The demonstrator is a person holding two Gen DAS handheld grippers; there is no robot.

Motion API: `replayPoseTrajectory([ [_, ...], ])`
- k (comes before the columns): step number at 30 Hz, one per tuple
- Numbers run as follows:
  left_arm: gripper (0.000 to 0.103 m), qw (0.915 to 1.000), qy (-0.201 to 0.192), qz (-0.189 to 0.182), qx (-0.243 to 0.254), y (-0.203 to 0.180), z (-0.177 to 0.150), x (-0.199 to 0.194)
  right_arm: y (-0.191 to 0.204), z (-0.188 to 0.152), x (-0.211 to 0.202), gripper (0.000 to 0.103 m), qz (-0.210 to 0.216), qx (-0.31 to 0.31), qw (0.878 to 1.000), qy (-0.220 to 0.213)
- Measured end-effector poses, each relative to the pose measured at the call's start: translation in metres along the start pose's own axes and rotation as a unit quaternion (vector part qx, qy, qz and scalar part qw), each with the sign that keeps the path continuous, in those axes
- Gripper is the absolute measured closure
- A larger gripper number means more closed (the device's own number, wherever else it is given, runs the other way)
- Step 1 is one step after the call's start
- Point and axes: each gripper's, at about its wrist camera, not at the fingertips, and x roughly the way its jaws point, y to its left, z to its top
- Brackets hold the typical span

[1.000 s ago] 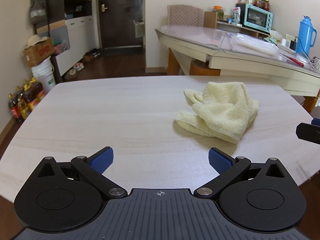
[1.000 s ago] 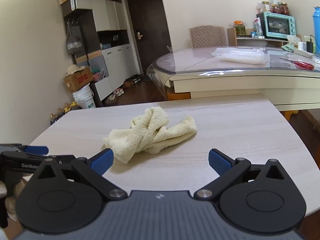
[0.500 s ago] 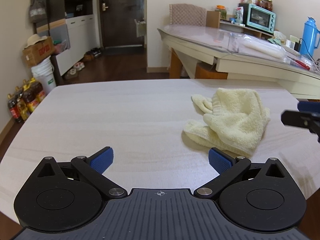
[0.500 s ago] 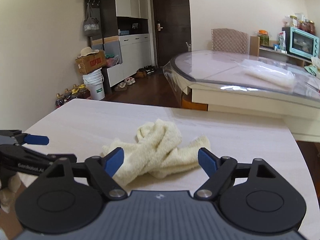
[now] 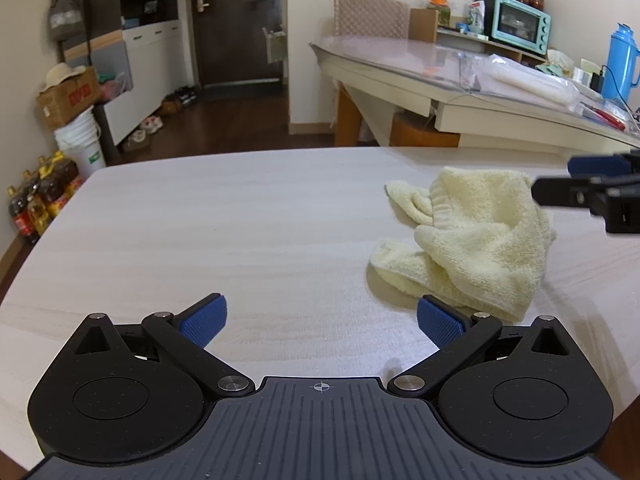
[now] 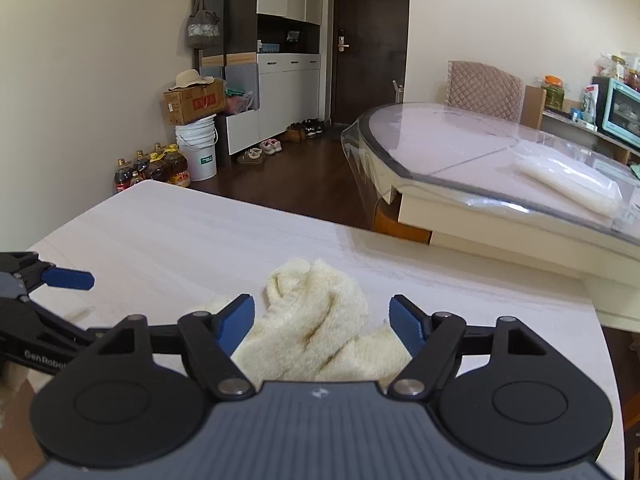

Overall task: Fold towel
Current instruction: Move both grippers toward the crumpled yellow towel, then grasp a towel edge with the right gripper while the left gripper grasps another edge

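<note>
A: Count?

B: One towel (image 5: 476,240), cream terry, crumpled in a heap on the pale wood-grain bench (image 5: 240,232). Two grippers. Left gripper (image 5: 320,320) spread wide, nothing between the blue pads, over bare bench; towel sits ahead and to its right, near edge just beside the right-hand pad. Right gripper (image 6: 322,324) also spread apart, grasping nothing, with the towel (image 6: 316,320) bunched directly between its fingers.

A: Contact?

B: Can't tell whether the pads touch the cloth. In the left view the right gripper's (image 5: 592,192) tip shows at the right edge, over the towel's far side. In the right view the left gripper (image 6: 60,280) is at the left edge, well apart from the towel.

A: Surroundings?

B: Second table (image 5: 460,80) with a glass top behind the bench, clear plastic bag (image 5: 528,80) on it. Teal toaster oven (image 5: 516,24), blue thermos (image 5: 620,60), quilted chair (image 5: 372,16). Left wall: white bucket (image 6: 198,144) with a cardboard box (image 6: 194,102) and a straw hat on top, oil bottles (image 6: 154,166) on the floor. Nothing on the bench besides the towel.

A: Change over the last second?

B: Right gripper moved in: towel was well ahead of it, now sits between its fingers, and its jaws are set narrower. Left gripper opening unchanged. Towel shape looks the same.
</note>
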Motion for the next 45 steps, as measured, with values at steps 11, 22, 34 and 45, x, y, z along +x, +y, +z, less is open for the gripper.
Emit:
replayPoseTrajectory([
  [11,0.000,0.9999,0.010,0.001,-0.010,0.009,0.001,0.013,-0.012,0.021,0.056,0.038,0.015,-0.040,0.998,0.045],
  [22,0.000,0.9998,0.012,0.004,-0.012,0.013,0.001,0.015,-0.021,0.013,0.073,0.095,0.052,-0.028,0.996,0.067],
  [34,0.000,0.9999,0.001,0.005,-0.011,0.008,-0.007,-0.003,-0.061,-0.024,-0.050,0.095,0.006,0.033,0.998,-0.054],
  [45,0.000,0.9906,0.003,-0.115,0.075,-0.037,0.024,0.003,-0.088,-0.098,-0.085,0.095,0.010,0.126,0.991,-0.043],
])
